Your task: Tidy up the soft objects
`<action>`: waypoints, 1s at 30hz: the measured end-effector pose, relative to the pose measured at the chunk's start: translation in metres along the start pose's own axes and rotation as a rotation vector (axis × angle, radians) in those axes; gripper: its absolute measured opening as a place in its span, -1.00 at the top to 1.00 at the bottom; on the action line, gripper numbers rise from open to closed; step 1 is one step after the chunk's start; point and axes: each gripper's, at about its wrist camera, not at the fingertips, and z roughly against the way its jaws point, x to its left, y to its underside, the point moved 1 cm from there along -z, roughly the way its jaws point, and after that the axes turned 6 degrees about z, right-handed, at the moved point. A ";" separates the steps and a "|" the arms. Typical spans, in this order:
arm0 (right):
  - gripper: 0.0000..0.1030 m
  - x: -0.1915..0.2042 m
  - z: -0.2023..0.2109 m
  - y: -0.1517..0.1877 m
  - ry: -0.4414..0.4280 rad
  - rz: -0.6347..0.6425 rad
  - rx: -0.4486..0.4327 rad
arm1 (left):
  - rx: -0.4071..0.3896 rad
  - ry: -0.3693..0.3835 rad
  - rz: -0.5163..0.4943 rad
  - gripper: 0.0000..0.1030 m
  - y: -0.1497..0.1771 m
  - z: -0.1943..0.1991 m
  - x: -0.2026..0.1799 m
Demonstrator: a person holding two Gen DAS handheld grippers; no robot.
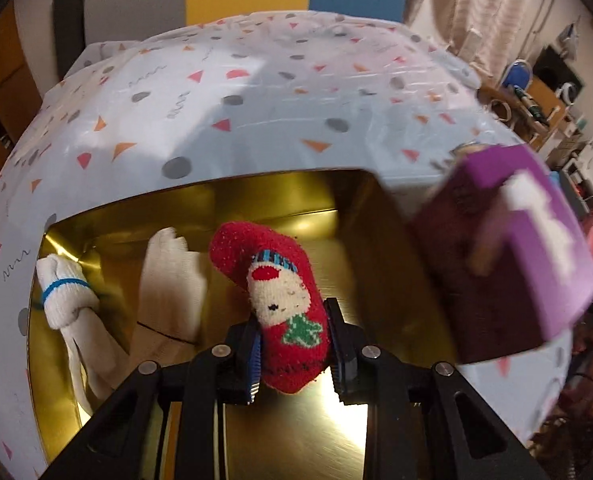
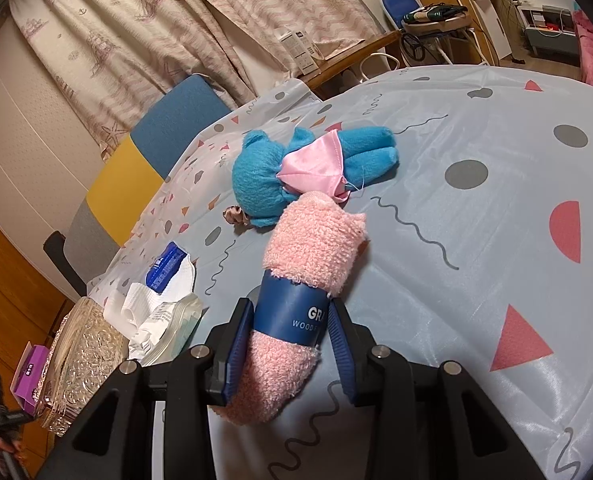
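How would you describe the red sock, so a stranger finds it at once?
Look into the open gold metal tin on the patterned tablecloth. Above its floor, the left gripper clamps a red knitted sock. Unlike the white socks beside it, it shows a doll face.

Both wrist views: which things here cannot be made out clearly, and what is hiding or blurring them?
- Purple box, left wrist view: motion blur smears its white print.
- Gold tin, left wrist view: near side hidden behind the left tongs and red sock.
- Blue band on the pink towel roll, right wrist view: lettering cut off by the right tongs.
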 end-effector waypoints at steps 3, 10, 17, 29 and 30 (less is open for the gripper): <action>0.28 0.000 0.000 0.000 0.000 0.000 0.000 | 0.010 -0.034 0.008 0.46 -0.002 -0.012 0.012; 0.28 0.000 0.000 0.000 0.001 0.001 0.000 | -0.023 -0.104 0.011 -0.18 -0.015 -0.021 0.032; 0.28 0.002 -0.001 -0.001 0.019 0.005 0.013 | -0.105 -0.037 0.089 -0.52 -0.001 0.007 0.034; 0.40 0.042 0.036 -0.020 0.021 0.056 0.029 | -0.233 0.004 0.202 -0.57 0.055 0.055 0.026; 0.42 0.047 0.041 -0.022 0.021 0.072 0.026 | -0.242 0.002 0.195 -0.57 0.059 0.057 0.023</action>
